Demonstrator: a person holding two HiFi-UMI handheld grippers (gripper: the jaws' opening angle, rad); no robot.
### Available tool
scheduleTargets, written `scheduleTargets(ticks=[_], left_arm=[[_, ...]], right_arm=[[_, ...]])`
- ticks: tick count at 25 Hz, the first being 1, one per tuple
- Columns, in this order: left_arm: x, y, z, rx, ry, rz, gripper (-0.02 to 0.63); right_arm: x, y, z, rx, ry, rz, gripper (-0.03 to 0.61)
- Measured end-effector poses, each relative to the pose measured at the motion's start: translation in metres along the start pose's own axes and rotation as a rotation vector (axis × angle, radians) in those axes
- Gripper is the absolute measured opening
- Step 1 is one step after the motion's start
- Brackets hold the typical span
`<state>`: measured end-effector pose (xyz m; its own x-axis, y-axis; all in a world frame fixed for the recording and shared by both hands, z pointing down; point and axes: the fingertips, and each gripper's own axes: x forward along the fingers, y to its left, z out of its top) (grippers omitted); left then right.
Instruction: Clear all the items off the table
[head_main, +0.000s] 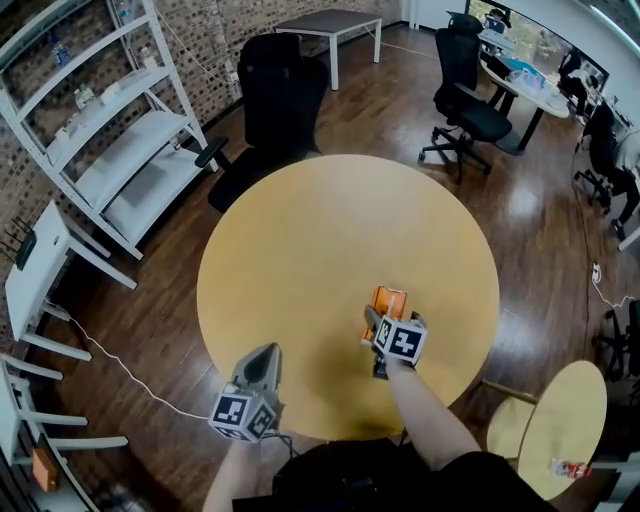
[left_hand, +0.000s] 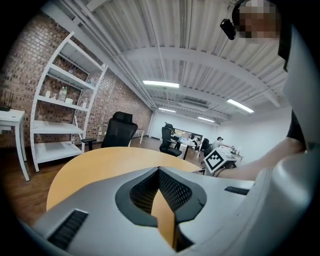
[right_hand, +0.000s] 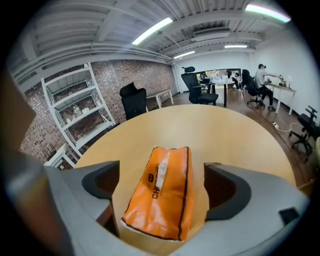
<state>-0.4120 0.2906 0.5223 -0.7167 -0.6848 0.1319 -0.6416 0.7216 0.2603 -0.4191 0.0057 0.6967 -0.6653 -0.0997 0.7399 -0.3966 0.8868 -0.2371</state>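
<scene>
An orange plastic packet (head_main: 390, 300) (right_hand: 162, 192) lies on the round yellow table (head_main: 320, 220) near its front right part. My right gripper (head_main: 383, 322) (right_hand: 161, 176) points down at it and stands open, a jaw on either side of the packet, with bare table showing between each pad and the packet. My left gripper (head_main: 264, 360) (left_hand: 159, 172) hovers at the table's front left edge, pointing nearly level across the top; its jaws meet at the tips with nothing held.
A black office chair (head_main: 275, 110) stands behind the table, another (head_main: 465, 95) at the back right. White shelving (head_main: 110, 140) and a white desk (head_main: 40, 265) line the left wall. A small round yellow side table (head_main: 560, 420) stands at the right front.
</scene>
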Motion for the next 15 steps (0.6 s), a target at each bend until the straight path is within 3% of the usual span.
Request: scheduleTargets(ticks=[4,7,9,15], left_arm=[[-0.006,-0.002,-0.008,-0.010,0.029,0.004,-0.008],[-0.009,-0.006,-0.015,-0.006,0.051,0.009,-0.008],[-0.011,-0.004,-0.019,-0.004,0.058,0.015,-0.008],[-0.015,0.005,-0.027,-0.021,0.059,0.020,-0.008]], right_arm=[[0.031,-0.002,-0.001,-0.060,0.085,-0.052,0.543],[0.051,-0.011,-0.050,0.070,0.291,-0.022,0.543],[0.056,-0.012,-0.060,0.113,0.303,-0.001,0.540],[0.056,-0.006,-0.059,0.023,0.284,0.043,0.452]])
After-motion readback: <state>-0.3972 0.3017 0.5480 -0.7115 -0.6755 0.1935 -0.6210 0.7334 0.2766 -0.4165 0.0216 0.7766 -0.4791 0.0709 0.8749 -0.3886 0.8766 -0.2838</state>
